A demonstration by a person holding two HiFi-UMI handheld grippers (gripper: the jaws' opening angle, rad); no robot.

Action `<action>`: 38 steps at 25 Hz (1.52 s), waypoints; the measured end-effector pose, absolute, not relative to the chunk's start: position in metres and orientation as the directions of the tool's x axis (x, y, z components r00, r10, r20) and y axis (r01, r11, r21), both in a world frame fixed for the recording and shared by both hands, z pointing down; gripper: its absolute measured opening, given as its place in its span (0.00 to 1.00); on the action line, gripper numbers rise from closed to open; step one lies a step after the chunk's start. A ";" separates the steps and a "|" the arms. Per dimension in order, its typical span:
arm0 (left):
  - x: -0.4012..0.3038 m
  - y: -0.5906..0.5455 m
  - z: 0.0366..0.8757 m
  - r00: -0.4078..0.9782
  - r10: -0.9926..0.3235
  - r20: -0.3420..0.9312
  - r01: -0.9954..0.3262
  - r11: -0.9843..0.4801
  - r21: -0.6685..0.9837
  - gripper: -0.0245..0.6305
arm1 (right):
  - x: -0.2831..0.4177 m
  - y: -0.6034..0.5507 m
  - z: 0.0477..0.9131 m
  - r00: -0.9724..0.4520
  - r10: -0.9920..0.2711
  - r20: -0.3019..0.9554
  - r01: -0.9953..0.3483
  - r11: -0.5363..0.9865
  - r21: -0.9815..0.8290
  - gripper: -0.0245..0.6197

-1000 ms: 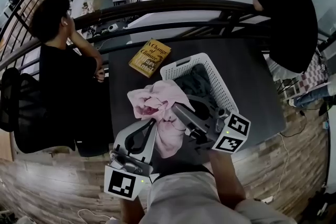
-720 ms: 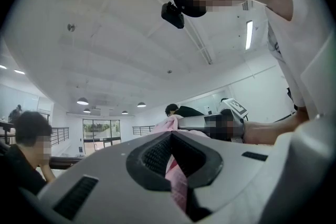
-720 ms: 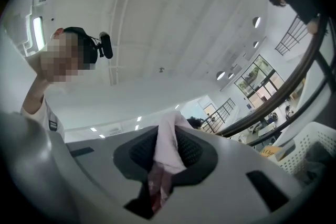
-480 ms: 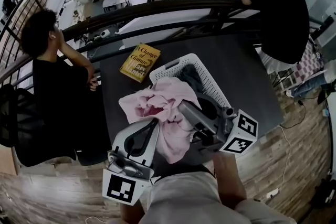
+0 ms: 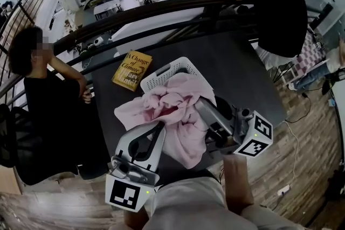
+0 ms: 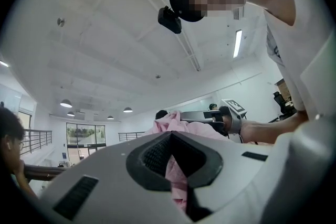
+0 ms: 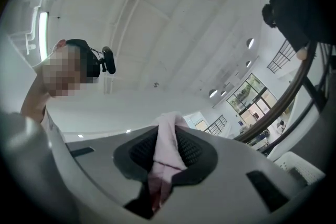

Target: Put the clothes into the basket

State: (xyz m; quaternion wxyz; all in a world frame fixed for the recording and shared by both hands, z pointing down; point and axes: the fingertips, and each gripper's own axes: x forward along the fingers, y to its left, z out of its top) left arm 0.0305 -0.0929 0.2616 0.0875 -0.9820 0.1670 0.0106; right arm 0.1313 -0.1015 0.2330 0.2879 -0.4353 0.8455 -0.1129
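Over white basket [image 5: 161,73] | left tool [image 5: 159,127] pinching pink garment [image 5: 180,113] | right tool [image 5: 200,106] pinching it too

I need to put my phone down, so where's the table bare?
Bare tabletop lies right of the white basket, out to the railing. The yellow book fills the left; the near middle is crowded by the held pink garment.

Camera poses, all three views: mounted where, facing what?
Head view: on the person's head, steeply down at pink garment, white basket, table; left gripper, right gripper, forearm show.
Left gripper view: rides that gripper, about level; ceiling, clamped garment, right gripper, forearm.
Right gripper view: rides that gripper, tilted up; ceiling, railing, shirt.
Shared: all see the garment.
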 end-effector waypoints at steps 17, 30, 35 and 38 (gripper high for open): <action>0.102 -0.095 0.312 0.974 -0.216 0.066 -0.207 -0.970 -0.125 0.04 | 0.221 -0.091 0.289 -0.295 -0.912 -0.284 -0.779 0.402 -0.481 0.14; 0.133 -0.102 0.368 0.966 -0.197 0.168 -0.193 -0.980 -0.038 0.04 | 0.239 -0.094 0.372 -0.306 -0.950 -0.061 -0.822 0.296 -0.487 0.14; 0.149 -0.099 0.373 0.966 -0.187 0.179 -0.185 -0.982 -0.025 0.04 | 0.242 -0.096 0.403 -0.325 -0.941 0.098 -0.877 0.261 -0.403 0.14; 0.147 -0.098 0.377 0.965 -0.187 0.182 -0.187 -0.982 -0.017 0.04 | 0.238 -0.096 0.408 -0.319 -0.938 0.135 -0.902 0.257 -0.348 0.14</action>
